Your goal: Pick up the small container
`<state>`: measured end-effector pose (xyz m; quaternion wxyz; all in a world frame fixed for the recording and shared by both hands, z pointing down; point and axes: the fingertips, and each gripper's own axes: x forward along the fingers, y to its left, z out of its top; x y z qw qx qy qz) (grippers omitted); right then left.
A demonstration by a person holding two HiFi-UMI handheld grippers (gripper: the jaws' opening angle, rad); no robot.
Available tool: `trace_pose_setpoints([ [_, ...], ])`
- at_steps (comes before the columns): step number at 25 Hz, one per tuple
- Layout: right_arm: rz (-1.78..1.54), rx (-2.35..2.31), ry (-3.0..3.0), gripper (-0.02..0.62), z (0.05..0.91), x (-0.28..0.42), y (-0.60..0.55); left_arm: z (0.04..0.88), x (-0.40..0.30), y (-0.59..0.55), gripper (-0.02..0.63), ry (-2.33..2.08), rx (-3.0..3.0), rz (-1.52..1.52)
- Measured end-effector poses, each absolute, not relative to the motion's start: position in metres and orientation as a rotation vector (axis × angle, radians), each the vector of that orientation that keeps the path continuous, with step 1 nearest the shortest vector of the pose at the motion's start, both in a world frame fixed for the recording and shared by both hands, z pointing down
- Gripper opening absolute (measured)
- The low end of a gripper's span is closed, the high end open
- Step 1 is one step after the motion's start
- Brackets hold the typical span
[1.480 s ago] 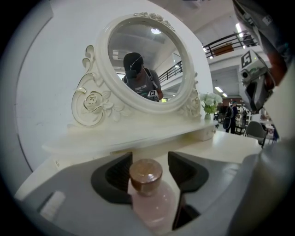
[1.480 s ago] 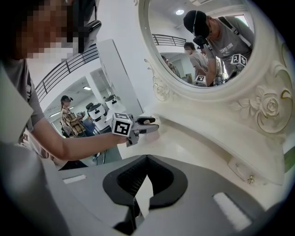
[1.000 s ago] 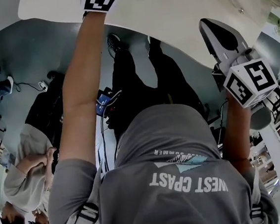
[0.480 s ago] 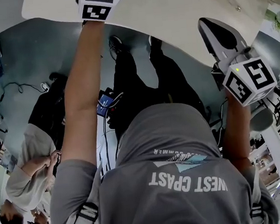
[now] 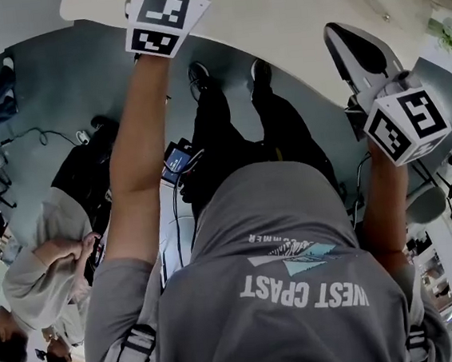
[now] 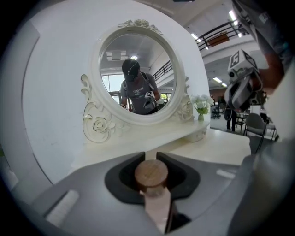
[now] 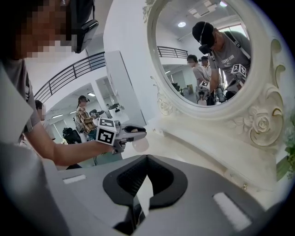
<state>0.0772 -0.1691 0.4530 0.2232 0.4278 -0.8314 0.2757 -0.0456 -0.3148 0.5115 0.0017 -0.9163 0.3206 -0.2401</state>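
The small container (image 6: 151, 174) has a round wooden lid and a pale pinkish body. It sits between the dark pads of my left gripper (image 6: 150, 156), which is shut on it and holds it above the white tabletop (image 6: 216, 147). The right gripper view shows that left gripper (image 7: 123, 133) from the side, with the pale container (image 7: 139, 144) hanging under its jaws. My right gripper (image 7: 147, 157) has its tips together and nothing between them. In the head view the left gripper's marker cube (image 5: 159, 18) is at the top edge, and the right gripper (image 5: 348, 47) is at the upper right.
An oval mirror (image 6: 138, 73) in an ornate white frame stands on the tabletop just ahead. A small vase of flowers (image 6: 201, 108) stands to its right. Two people (image 5: 35, 276) stand on the floor at the left, near cables and a dark bag.
In the head view the left gripper's marker cube has come lower and slightly right, so more of it shows. The right gripper has barely moved.
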Motion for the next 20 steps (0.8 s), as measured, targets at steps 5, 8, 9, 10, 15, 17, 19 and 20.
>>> trace_pose_setpoints([
  [5,0.72,1.187,-2.334,0.002,0.437,0.074,-0.17,0.483,-0.049,-0.294,0.077,0.957,-2.865,-0.764],
  [8,0.682,1.192,-2.365,0.002,0.421,0.073,-0.17,0.459,-0.049,-0.281,0.077,0.932,-2.853,-0.762],
  [9,0.67,1.194,-2.374,0.002,0.414,0.073,-0.17,0.45,-0.049,-0.276,0.077,0.926,-2.85,-0.759],
  [10,0.659,1.195,-2.382,0.002,0.408,0.074,-0.17,0.441,-0.049,-0.272,0.077,0.921,-2.846,-0.754],
  [15,0.609,1.192,-2.42,0.002,0.377,0.076,-0.165,0.4,-0.048,-0.244,0.077,0.898,-2.822,-0.744],
  [17,0.588,1.192,-2.432,0.002,0.367,0.075,-0.16,0.387,-0.049,-0.231,0.077,0.889,-2.816,-0.745],
  [19,0.564,1.192,-2.444,0.002,0.357,0.07,-0.155,0.375,-0.055,-0.219,0.077,0.881,-2.807,-0.743],
  [20,0.551,1.192,-2.451,0.002,0.351,0.067,-0.153,0.369,-0.059,-0.213,0.077,0.879,-2.801,-0.741],
])
